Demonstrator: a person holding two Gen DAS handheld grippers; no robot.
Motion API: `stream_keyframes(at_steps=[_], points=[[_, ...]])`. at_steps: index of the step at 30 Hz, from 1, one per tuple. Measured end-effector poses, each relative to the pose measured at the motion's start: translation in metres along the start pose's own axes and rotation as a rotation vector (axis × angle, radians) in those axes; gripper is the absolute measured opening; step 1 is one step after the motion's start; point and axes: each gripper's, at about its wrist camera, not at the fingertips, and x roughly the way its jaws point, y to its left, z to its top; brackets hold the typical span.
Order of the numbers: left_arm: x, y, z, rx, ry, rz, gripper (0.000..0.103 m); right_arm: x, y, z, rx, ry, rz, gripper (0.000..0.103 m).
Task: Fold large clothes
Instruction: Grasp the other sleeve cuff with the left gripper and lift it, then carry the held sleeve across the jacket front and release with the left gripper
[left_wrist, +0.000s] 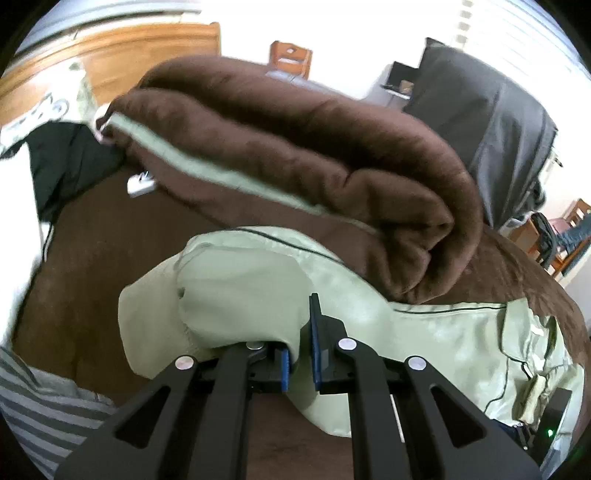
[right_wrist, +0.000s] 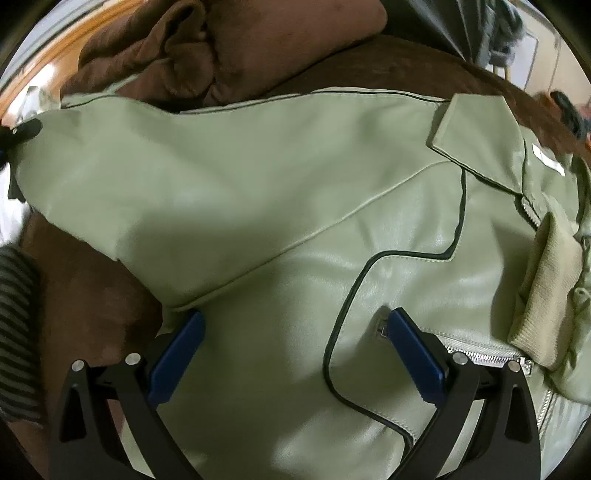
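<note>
Both grippers matter: your left gripper (left_wrist: 300, 354) pinches the jacket sleeve (left_wrist: 229, 295), clamped tight. Your right gripper (right_wrist: 291, 354) stands wide over the jacket (right_wrist: 258, 192) body; the sleeve runs away to its left.

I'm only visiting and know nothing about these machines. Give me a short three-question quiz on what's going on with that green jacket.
1. True or false: the left tongs are pinching part of the green jacket.
2. The right tongs are: A) shut on the zipper; B) open over the jacket; C) holding the brown blanket.
3. Fill in: dark ____ edges the jacket's panels.

Key: 1 true. 2 B. 3 piping.
</note>
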Motion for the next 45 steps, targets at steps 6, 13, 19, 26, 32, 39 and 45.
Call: stream_keyframes(at_steps=[6, 13, 19, 26, 32, 39, 45], points=[[-0.042, -0.05, 0.024, 0.122, -0.083, -0.067, 0.011, -0.05, -0.031, -0.005, 0.087, -0.058, 0.035, 0.097], [-0.101, -0.155, 0.035, 0.33, -0.162, -0.23, 0.008, -0.123, -0.119, -0.039, 0.25, -0.138, -0.05, 0.097], [-0.126, -0.247, 0.001, 0.47, -0.14, -0.401, 0.006, -0.163, -0.193, -0.084, 0.378, -0.16, -0.116, 0.097], [-0.114, -0.344, -0.069, 0.595, -0.042, -0.515, 0.006, -0.197, -0.249, -0.134, 0.473, -0.143, -0.158, 0.097], [-0.066, -0.399, -0.144, 0.667, 0.046, -0.488, 0.006, -0.21, -0.287, -0.179, 0.546, -0.114, -0.183, 0.097], [-0.024, -0.404, -0.201, 0.704, 0.176, -0.45, 0.007, -0.204, -0.311, -0.198, 0.548, -0.078, -0.194, 0.097], [-0.026, -0.403, -0.201, 0.689, 0.184, -0.46, 0.007, -0.196, -0.312, -0.198, 0.556, -0.067, -0.187, 0.097]])
